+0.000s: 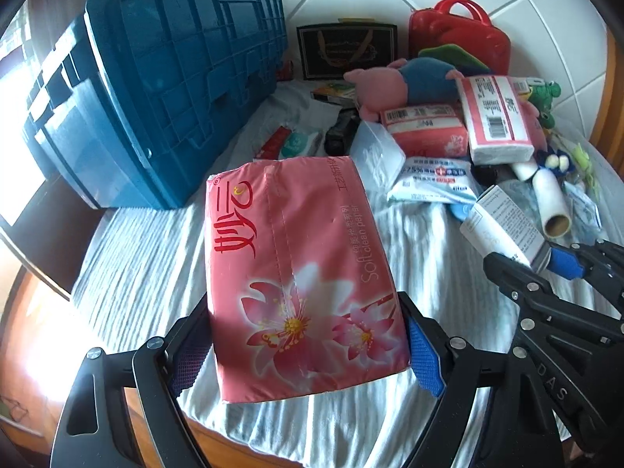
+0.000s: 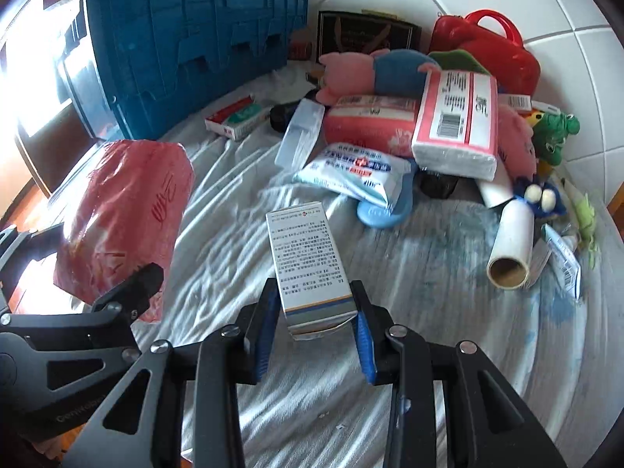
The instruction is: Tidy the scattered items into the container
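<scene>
My left gripper (image 1: 308,345) is shut on a pink tissue pack (image 1: 296,273) with flower print, held above the striped bed sheet; the same tissue pack (image 2: 124,218) shows at the left of the right wrist view. My right gripper (image 2: 318,329) is shut on a small white medicine box (image 2: 308,261) with printed text, lifted over the sheet. The right gripper (image 1: 561,273) also appears at the right edge of the left wrist view. A blue plastic container (image 1: 167,89) stands closed at the back left. The container's (image 2: 187,35) ribbed lid faces me.
A heap lies at the back right: tissue packs (image 2: 456,121), a wipes packet (image 2: 358,171), a pink plush pig (image 2: 374,70), a red case (image 2: 487,50), a green frog toy (image 2: 553,132), a paper roll (image 2: 511,245), a small red-green box (image 2: 238,117).
</scene>
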Motion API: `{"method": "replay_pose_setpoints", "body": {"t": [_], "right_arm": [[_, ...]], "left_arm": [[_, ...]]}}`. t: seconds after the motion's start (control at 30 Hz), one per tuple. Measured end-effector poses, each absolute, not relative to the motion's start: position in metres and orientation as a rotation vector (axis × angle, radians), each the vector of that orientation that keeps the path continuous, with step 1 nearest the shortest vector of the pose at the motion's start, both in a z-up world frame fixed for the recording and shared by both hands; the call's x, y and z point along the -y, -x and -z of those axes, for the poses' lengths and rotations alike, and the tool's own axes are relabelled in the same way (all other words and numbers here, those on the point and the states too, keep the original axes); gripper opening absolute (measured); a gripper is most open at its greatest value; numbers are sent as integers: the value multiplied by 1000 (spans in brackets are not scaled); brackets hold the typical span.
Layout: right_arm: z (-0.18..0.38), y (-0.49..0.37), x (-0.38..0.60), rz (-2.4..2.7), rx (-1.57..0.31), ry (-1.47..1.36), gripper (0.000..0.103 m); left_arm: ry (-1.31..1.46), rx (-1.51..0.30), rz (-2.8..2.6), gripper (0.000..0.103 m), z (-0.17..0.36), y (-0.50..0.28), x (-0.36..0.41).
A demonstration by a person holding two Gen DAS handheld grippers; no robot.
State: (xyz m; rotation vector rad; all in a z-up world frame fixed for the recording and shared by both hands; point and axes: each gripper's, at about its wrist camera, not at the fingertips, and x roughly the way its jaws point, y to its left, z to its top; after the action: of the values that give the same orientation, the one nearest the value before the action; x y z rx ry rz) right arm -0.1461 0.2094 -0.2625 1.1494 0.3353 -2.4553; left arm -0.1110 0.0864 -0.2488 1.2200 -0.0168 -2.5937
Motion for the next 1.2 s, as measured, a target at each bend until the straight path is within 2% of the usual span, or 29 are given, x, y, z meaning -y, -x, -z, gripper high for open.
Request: {"method": "replay_pose_setpoints", "body": {"t": [0.43,0.7,0.97,1.2], "right_arm": [[122,199,-174,2525,-315,-831,35],[52,207,-146,2544,-346,-664,35],[9,213,-86,2558,-340,-532,35],[-19,229,0,2567,-296,-448,35]], "left_arm": [[-907,4,2646,86,117,147,-56],[-745,-16,2678,86,61,154,-29],[-593,14,2701,86,19,163,39],[-511,68,2669,86,-13,187,137]]}}
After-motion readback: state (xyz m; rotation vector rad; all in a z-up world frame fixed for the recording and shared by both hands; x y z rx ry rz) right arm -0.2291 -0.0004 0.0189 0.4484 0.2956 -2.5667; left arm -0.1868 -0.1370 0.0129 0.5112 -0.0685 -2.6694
